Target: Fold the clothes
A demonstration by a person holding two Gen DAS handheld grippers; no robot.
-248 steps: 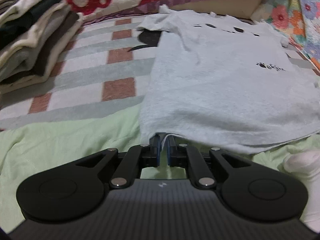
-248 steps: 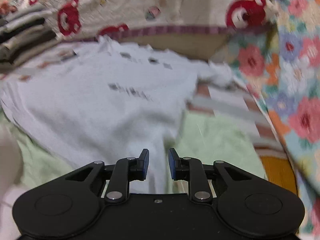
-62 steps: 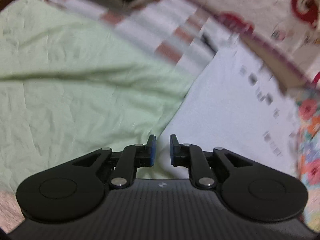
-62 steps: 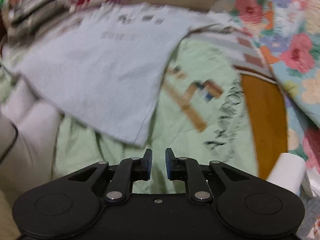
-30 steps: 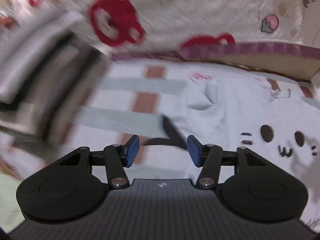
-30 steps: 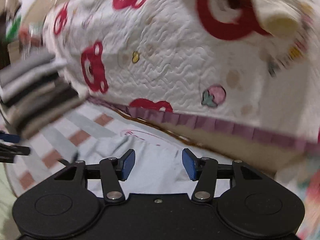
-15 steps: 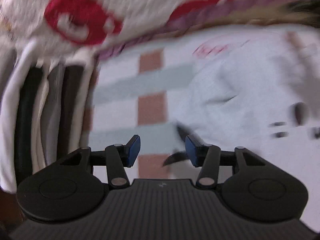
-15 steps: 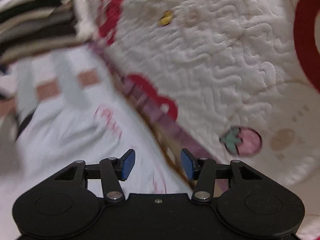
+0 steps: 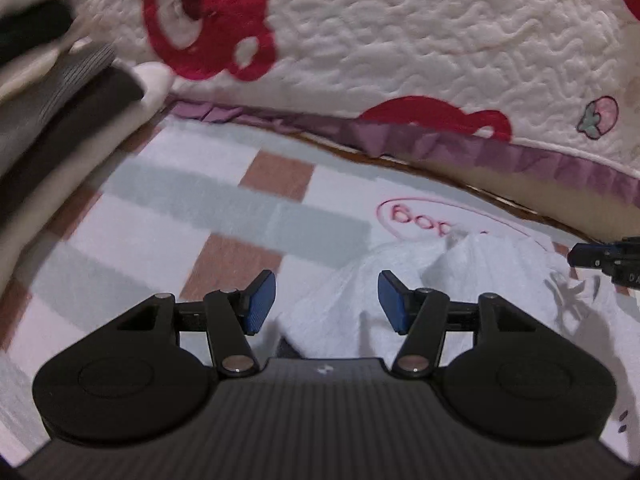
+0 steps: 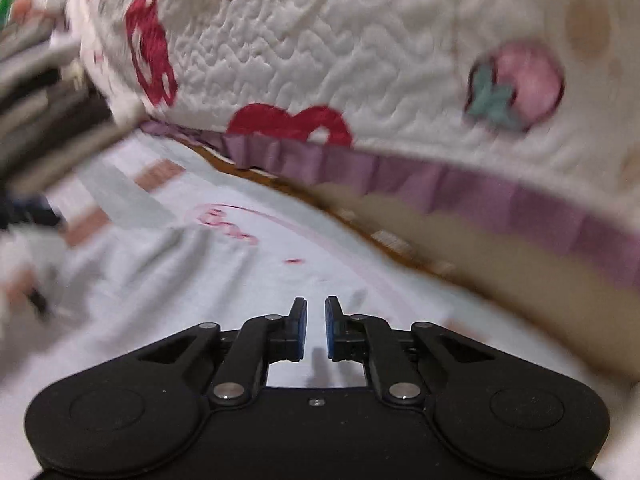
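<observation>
A pale grey T-shirt (image 9: 500, 280) lies on the bed, its near sleeve bunched into a small peak. My left gripper (image 9: 326, 302) hovers low over that bunched edge, open, with only cloth showing below the wide gap. The right gripper (image 10: 316, 322) is down at the shirt's (image 10: 160, 280) far edge, beside the quilt's purple border. Its blue pads stand a narrow slit apart with pale fabric there. In the left wrist view the right gripper (image 9: 574, 257) pokes in at the right, over the shirt.
A stack of folded clothes (image 9: 48, 120) rises at the left, also blurred in the right wrist view (image 10: 36, 120). A white quilt with red bears (image 9: 400, 40) walls off the back (image 10: 360, 60). The checked sheet (image 9: 240, 200) carries red lettering.
Both grippers swung from the shirt's hem up to its top end by the quilt. The left gripper opened wide. The right gripper, open half a second ago, has closed.
</observation>
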